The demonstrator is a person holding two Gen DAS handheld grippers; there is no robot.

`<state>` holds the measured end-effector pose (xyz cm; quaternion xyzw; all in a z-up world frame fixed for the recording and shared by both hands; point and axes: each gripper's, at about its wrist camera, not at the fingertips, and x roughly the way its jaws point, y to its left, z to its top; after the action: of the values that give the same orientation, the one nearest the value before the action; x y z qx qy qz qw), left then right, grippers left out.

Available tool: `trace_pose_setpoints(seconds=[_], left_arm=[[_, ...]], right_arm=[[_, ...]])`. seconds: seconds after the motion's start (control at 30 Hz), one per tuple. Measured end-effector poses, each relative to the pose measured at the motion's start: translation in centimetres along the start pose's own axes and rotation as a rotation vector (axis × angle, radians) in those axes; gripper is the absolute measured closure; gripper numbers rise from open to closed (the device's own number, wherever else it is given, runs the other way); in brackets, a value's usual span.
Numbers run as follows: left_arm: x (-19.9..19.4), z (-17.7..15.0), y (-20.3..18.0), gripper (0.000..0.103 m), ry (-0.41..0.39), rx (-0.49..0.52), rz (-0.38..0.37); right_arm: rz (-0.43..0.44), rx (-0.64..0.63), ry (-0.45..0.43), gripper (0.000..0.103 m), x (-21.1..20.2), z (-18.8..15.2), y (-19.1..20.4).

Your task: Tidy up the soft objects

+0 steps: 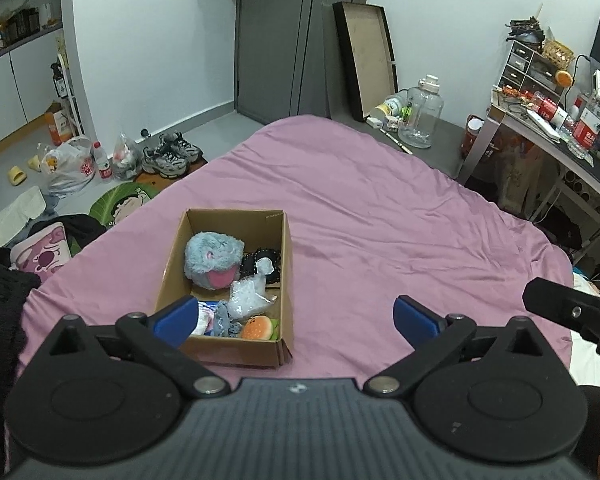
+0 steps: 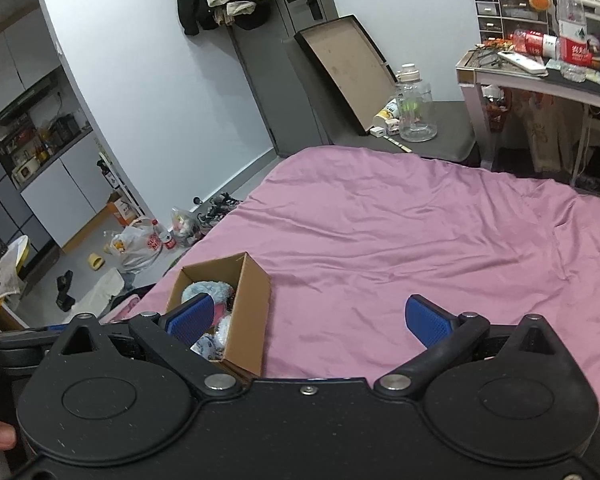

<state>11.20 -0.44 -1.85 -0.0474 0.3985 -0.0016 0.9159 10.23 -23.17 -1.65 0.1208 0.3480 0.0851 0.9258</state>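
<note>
**A:** Start at your left. What is your left gripper (image 1: 296, 322) doing?

**B:** Its blue fingers (image 1: 178, 320) are spread wide with nothing between them. The cardboard box (image 1: 286, 240) sits on the pink bedsheet (image 1: 380, 216) at about eleven o'clock from that gripper, with the left finger overlapping its near left corner in the view.

**A:** And inside the box?

**B:** You have a fluffy blue toy (image 1: 213, 258) at the far end, a black hair tie (image 1: 260, 266) at its three o'clock, a clear plastic bag (image 1: 246, 298) toward six o'clock from that, and a small burger toy (image 1: 258, 327) in the near right corner. Blue fabric beside the burger is too bunched up to name.

**A:** Now the right side.

**B:** Your right gripper (image 2: 314, 324) is also spread wide and holds nothing. From its camera the box lies at ten o'clock, partly behind the left finger.
</note>
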Motion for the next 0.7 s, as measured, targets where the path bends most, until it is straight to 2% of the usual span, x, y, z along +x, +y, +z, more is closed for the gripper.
trace_pose_setpoints(seconds=[0.2,0.4,0.7], left_arm=[[-2.1,-0.1,-0.3,0.0,-0.036,0.011,-0.003],[-4.2,-0.2,-0.4,0.0,-0.073,0.018,-0.004],[-6.6,-0.4,0.3,0.0,-0.125,0.01,-0.014]], right_arm=[[-0.041,0.006,-0.013,0.0,-1.6,0.0,-0.4],[-0.059,-0.047,-0.011,0.0,-2.6,-0.3,0.3],[-0.04,-0.078,-0.029,0.0,-4.3,-0.2,1.6]])
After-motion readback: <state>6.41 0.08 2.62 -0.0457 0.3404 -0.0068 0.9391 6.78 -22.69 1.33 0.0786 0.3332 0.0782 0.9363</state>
